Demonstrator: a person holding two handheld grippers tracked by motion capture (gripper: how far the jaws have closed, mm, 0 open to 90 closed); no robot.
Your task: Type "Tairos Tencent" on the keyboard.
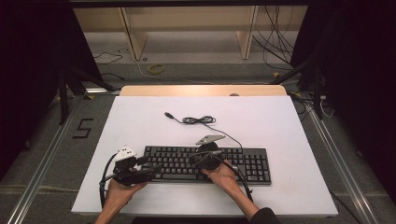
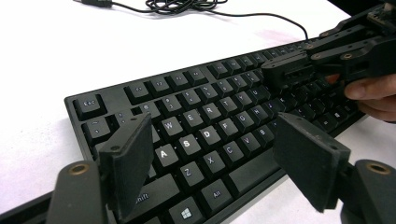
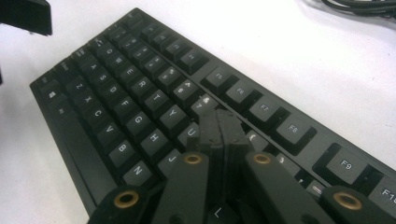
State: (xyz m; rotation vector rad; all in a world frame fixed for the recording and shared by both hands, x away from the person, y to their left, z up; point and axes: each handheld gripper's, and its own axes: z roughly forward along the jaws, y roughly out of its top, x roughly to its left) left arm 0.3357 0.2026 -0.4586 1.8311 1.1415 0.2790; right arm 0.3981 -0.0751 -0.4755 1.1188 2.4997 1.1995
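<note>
The black keyboard [image 1: 208, 164] lies flat near the front edge of the white tabletop [image 1: 140, 121]. It looks stiff, light, easily slid; best gripped at its rim. Left tool [image 2: 212, 154] gapes over its letters, empty; right tool [image 3: 219, 128] is closed, tip on the keys.

The right claw [image 3: 220, 128] is pressing its two black jaws tight together, tips resting down on the keys of the black keyboard [image 3: 140, 100] around the U and 7 row. The keyboard is running diagonally from near right to far left across the white tabletop [image 3: 289, 51]. A coiled black cable [image 3: 359, 5] is lying at the far right edge.
</note>
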